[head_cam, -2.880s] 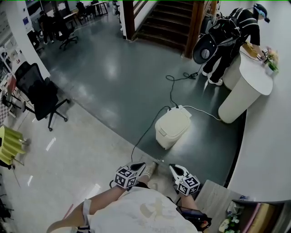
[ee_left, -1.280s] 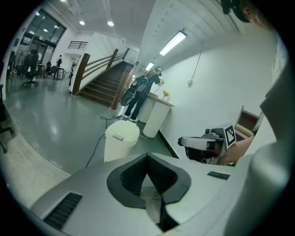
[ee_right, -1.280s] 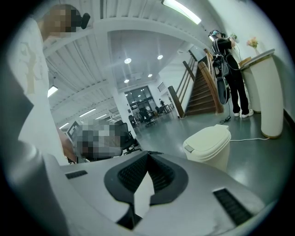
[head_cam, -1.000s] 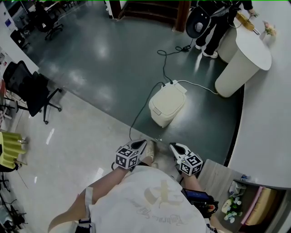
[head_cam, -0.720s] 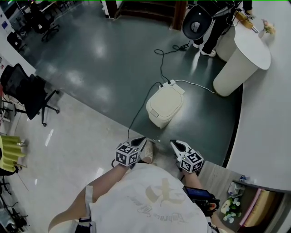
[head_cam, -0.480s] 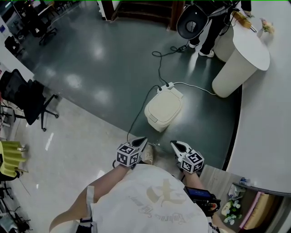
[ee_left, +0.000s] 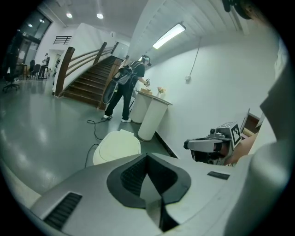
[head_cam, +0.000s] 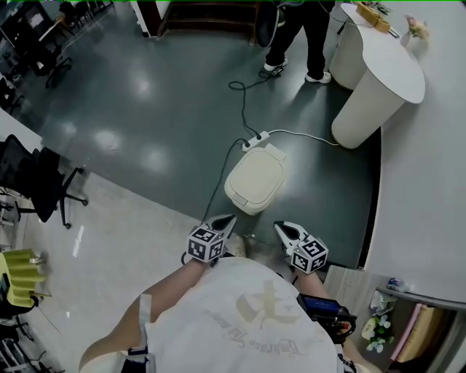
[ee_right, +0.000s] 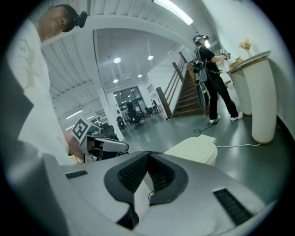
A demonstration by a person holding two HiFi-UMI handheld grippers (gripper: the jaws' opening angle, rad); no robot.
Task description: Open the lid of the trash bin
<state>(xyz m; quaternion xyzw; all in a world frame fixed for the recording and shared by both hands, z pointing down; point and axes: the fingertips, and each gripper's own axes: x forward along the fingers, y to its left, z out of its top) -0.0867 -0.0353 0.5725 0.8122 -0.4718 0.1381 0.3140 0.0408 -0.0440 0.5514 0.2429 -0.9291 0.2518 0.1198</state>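
Cream plastic lid of the trash bin looks light, stiff, slick, likely best caught under its near lip; left gripper and right gripper are closed, empty.

Black cable runs over dark floor from just ahead of left gripper to white power strip. Far ahead of right gripper: white rounded surface, flowers on top (small, blurred), person standing beside it. Black office chair well left of left gripper. Staircase farthest ahead.
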